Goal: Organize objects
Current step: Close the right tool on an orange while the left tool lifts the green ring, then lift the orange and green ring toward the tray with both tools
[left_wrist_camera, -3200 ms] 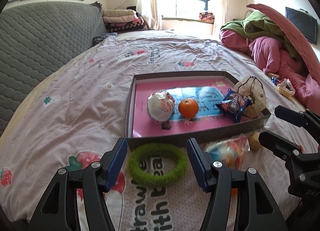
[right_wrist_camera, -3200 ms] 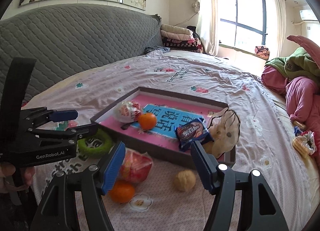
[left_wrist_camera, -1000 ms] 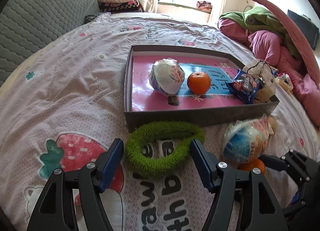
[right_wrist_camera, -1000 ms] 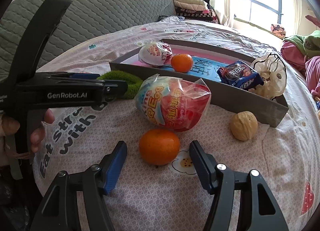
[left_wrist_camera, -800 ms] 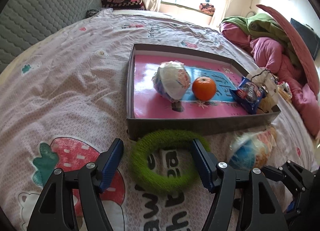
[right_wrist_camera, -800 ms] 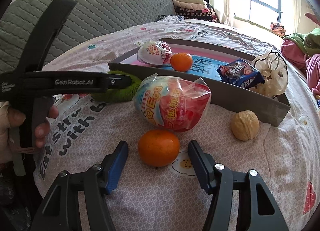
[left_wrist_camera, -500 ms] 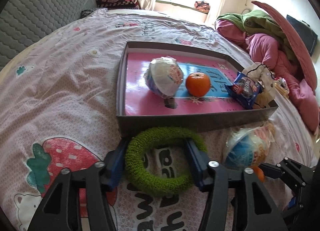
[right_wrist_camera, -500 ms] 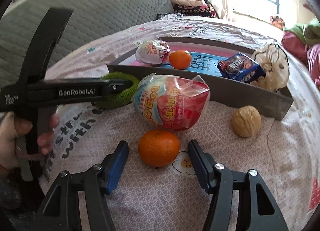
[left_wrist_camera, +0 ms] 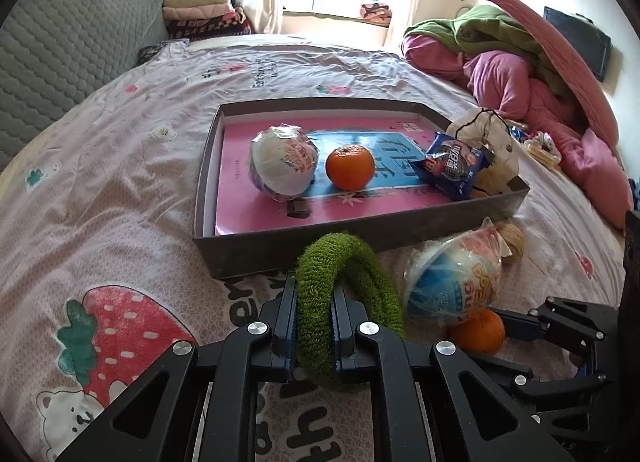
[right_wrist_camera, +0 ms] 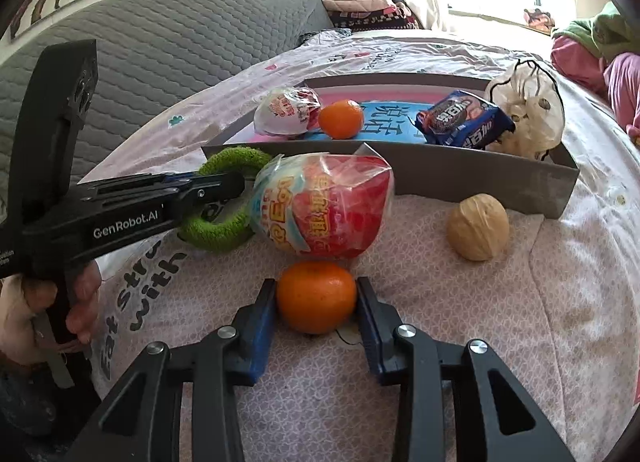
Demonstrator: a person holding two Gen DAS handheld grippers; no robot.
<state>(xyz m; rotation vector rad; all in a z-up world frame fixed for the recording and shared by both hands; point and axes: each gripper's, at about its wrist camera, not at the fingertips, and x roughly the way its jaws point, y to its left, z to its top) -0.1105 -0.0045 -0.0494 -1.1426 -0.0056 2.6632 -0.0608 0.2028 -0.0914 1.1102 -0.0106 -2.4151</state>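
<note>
The left gripper (left_wrist_camera: 314,298) is clamped tight on the near side of the green ring (left_wrist_camera: 348,274), which stands squashed on the bedsheet (left_wrist_camera: 100,190) just before the grey tray (left_wrist_camera: 280,250). The right gripper (right_wrist_camera: 316,304), its jaws just closing, pinches a loose orange (right_wrist_camera: 316,296) beside the wrapped toy egg (right_wrist_camera: 324,204). Farther off, the tray holds another orange (left_wrist_camera: 350,166), an egg (left_wrist_camera: 282,166) and a blue snack packet (left_wrist_camera: 452,168).

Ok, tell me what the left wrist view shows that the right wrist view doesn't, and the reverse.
Only the left wrist view: the left gripper from behind, its fingers squeezing the green ring flat, and a strawberry print on the bedsheet.

Only the right wrist view: the right gripper with fingers closed on the loose orange, the whole walnut, and the hand holding the left gripper.

Both: the grey tray and the wrapped egg toy in front of it.
</note>
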